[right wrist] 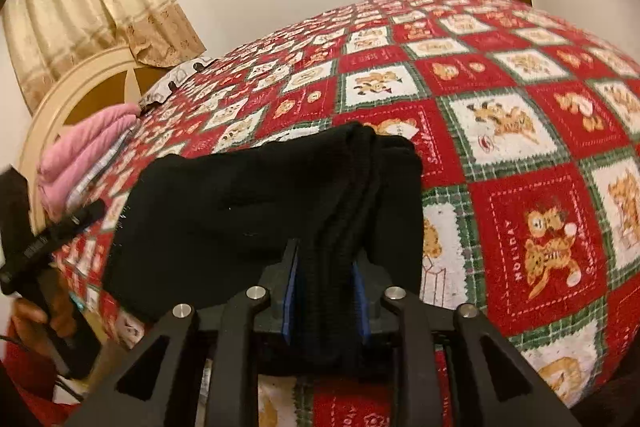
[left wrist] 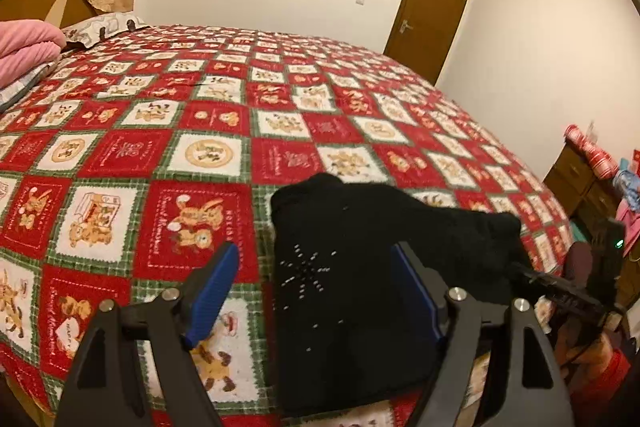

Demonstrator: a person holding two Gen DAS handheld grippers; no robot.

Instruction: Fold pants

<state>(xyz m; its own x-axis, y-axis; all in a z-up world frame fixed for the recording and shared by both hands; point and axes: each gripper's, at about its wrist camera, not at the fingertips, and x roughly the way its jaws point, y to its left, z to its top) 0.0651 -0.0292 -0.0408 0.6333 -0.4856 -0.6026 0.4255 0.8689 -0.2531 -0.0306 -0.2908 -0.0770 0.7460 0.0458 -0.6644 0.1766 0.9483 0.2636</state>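
The black pants (left wrist: pixel 360 267) lie folded in a compact bundle on the red patchwork bedspread (left wrist: pixel 224 115) near the bed's front edge. My left gripper (left wrist: pixel 316 291) is open, its blue pads spread, the left pad over the bedspread and the right pad over the pants. In the right wrist view the pants (right wrist: pixel 248 203) show bunched ribbed layers. My right gripper (right wrist: pixel 325 291) is shut on a thick ribbed fold of the pants at their near edge. The right gripper also shows at the right of the left wrist view (left wrist: pixel 560 287).
A pink folded blanket (left wrist: pixel 24 47) and a pillow (left wrist: pixel 104 27) lie at the bed's head by the headboard (right wrist: pixel 80 99). A brown door (left wrist: pixel 432 15) stands in the far wall. A wooden dresser (left wrist: pixel 580 183) with clutter stands right of the bed.
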